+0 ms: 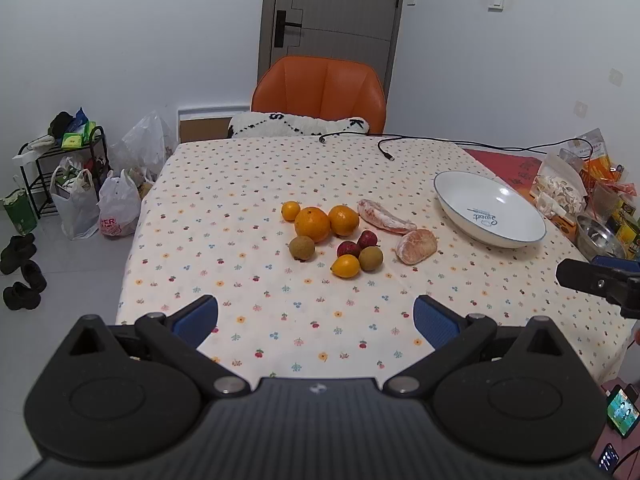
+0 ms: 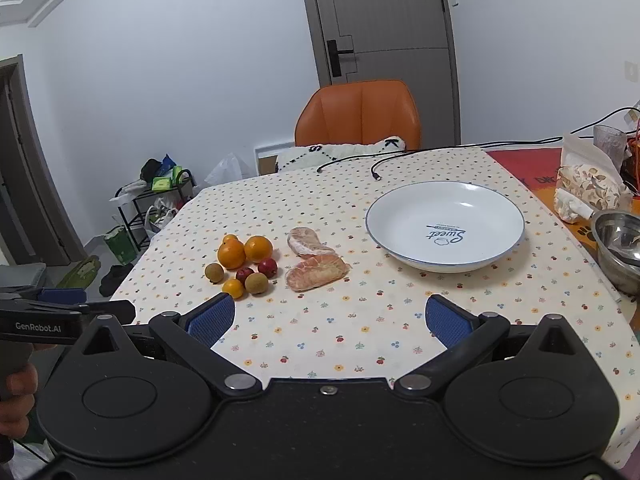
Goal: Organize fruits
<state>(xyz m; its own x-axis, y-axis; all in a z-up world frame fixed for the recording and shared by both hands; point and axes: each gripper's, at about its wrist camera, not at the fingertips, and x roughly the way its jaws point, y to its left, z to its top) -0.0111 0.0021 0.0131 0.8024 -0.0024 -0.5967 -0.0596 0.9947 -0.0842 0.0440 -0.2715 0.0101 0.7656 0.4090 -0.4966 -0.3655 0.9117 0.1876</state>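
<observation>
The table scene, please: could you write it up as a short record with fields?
surface: table with dotted cloth
fruit cluster: oranges, small brown and red fruits, two peeled citrus pieces, all on the cloth
plate: white plate, nothing in it, right of the fruit
left hand-held gripper: open, holding nothing
right hand-held gripper: open, holding nothing

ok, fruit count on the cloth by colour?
Orange: 4, two large, two small
Brown: 2
Red: 2
Peeled pale citrus pieces: 2
Total: 10
</observation>
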